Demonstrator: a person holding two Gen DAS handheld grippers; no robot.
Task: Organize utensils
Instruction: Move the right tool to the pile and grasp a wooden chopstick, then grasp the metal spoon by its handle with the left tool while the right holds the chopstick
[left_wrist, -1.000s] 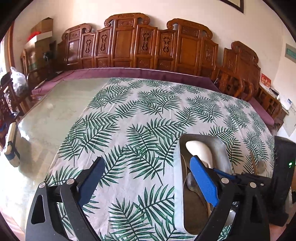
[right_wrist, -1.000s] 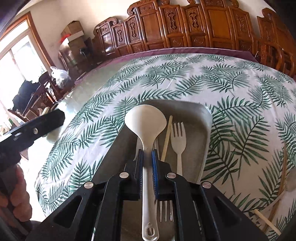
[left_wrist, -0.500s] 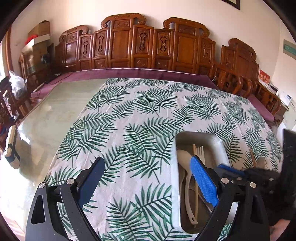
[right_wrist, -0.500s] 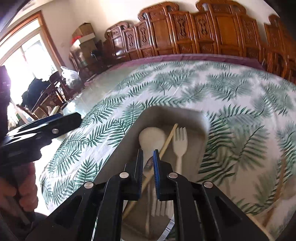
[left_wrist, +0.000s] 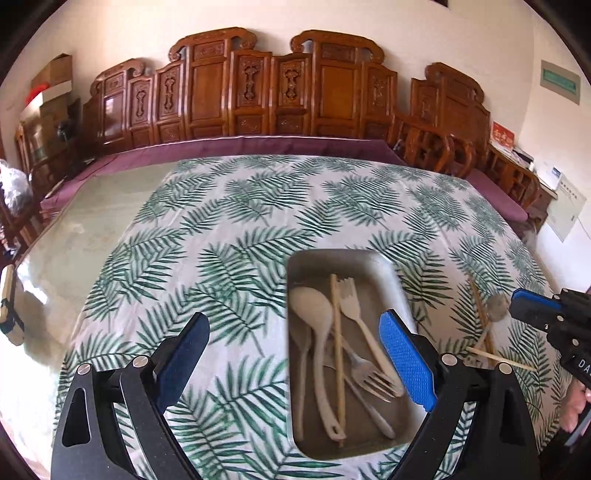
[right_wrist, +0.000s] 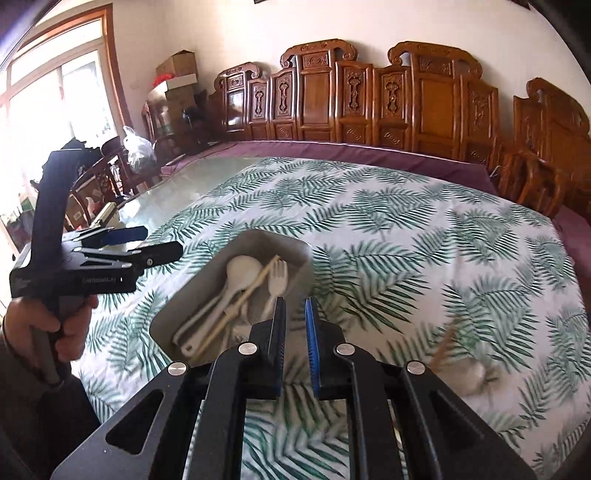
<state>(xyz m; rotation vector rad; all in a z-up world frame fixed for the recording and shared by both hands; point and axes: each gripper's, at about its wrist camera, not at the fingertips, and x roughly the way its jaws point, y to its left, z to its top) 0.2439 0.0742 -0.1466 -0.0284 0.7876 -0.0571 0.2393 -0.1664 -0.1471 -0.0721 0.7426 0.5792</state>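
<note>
We saw the tray (left_wrist: 391, 269) on the counter (left_wrist: 240, 236) – spoon (left_wrist: 314, 314), fork (left_wrist: 354, 306) inside | left gripper (left_wrist: 295, 358) fingers wide, empty | right gripper (right_wrist: 295, 347) fingers narrow – nothing held

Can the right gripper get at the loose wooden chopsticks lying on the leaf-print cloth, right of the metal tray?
Probably yes: the right gripper holds nothing, and only bare cloth lies between it and the wooden chopsticks.
</note>
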